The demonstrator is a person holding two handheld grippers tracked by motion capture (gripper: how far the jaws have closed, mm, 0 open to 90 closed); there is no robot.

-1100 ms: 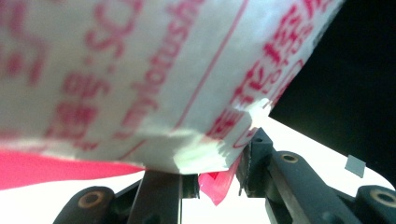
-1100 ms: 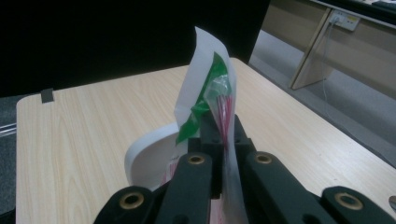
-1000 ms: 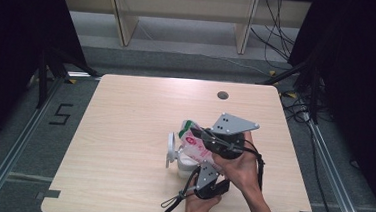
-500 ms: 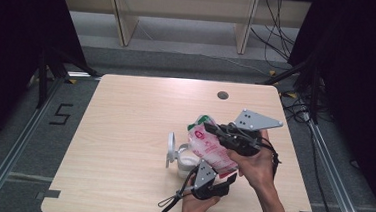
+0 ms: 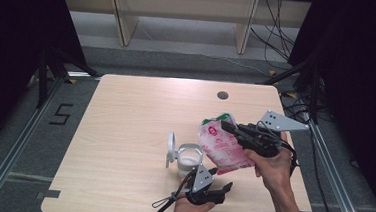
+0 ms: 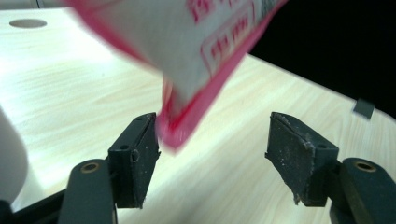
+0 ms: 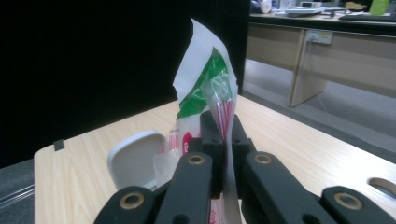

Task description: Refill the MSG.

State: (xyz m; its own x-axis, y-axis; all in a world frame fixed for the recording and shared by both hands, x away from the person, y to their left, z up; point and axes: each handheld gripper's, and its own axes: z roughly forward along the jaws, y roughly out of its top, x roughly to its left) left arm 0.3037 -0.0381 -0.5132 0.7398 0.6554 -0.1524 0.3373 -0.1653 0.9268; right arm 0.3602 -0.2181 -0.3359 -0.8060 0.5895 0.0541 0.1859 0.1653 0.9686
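Note:
A pink and white bag with a green top (image 5: pixel 223 147) hangs tilted above the table, beside a white jar (image 5: pixel 188 159) whose lid (image 5: pixel 171 148) is flipped open. My right gripper (image 5: pixel 226 127) is shut on the bag's upper edge; in the right gripper view the bag (image 7: pixel 210 79) rises from between the closed jaws (image 7: pixel 223 135). My left gripper (image 5: pixel 224 187) sits near the table's front edge, below the bag. Its jaws have just been opening and now stand open (image 6: pixel 212 154). The bag's lower corner (image 6: pixel 177 130) dangles between them, close to the left pad (image 6: pixel 140 154).
The light wooden table (image 5: pixel 125 111) has a round cable hole (image 5: pixel 222 95) at the back right. Metal rails run along both sides of the table, and wooden furniture legs (image 5: pixel 121 23) stand behind it. The jar's lid (image 7: pixel 133 161) shows left of the right jaws.
The left jaws have opened and let go of the bag's bottom. The right gripper has carried the bag to the right and lifted it away from the jar.

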